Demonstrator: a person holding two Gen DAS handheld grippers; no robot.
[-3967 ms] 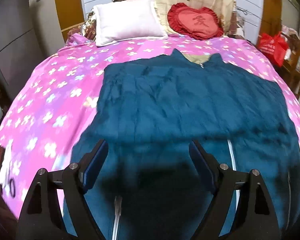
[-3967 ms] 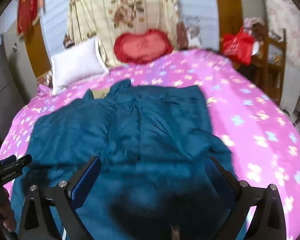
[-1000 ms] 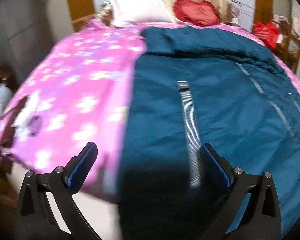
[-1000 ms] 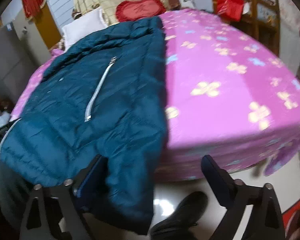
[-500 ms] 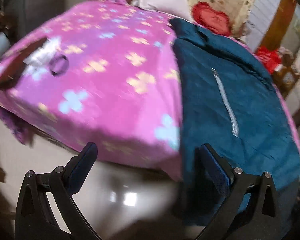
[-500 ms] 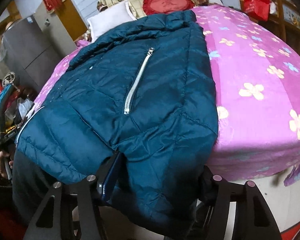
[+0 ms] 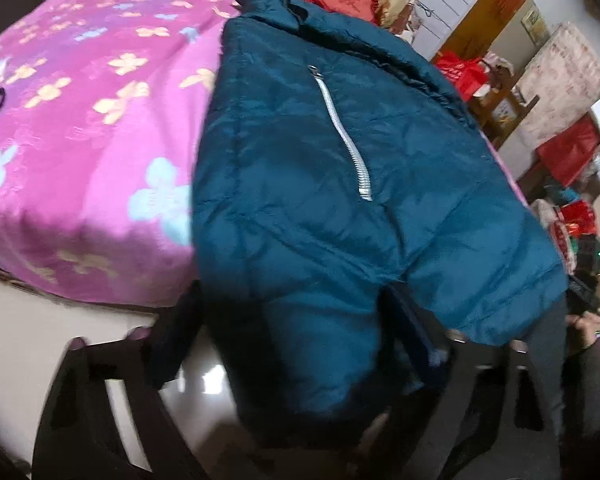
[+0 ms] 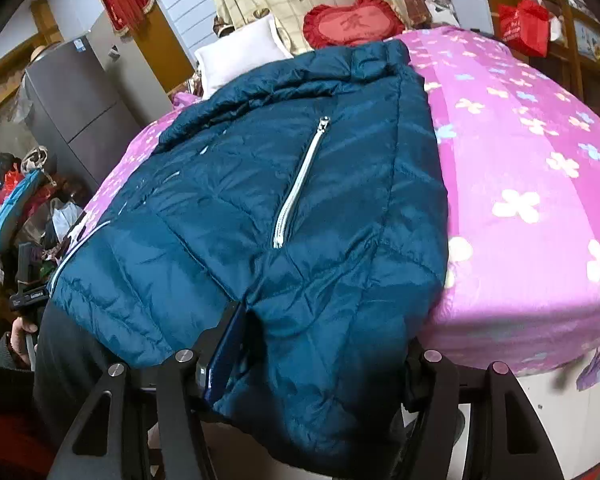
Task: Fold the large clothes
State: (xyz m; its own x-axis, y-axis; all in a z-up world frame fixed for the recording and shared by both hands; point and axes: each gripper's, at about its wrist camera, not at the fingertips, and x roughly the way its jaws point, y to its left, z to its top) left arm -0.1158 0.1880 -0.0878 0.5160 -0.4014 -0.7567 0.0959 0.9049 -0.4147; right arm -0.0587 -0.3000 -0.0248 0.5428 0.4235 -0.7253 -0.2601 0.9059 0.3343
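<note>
Both grippers, left (image 7: 288,344) & right (image 8: 312,360): jaws part-closed on jacket (image 8: 300,184) hem off bed (image 8: 540,200) edge; lift evenly, keep hem taut.

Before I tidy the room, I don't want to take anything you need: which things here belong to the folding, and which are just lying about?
Belong to the folding:
jacket
bed it lies on
left gripper and right gripper, each with jacket hem between its fingers

Just lying about:
white pillow
red heart cushion
red bag
</note>
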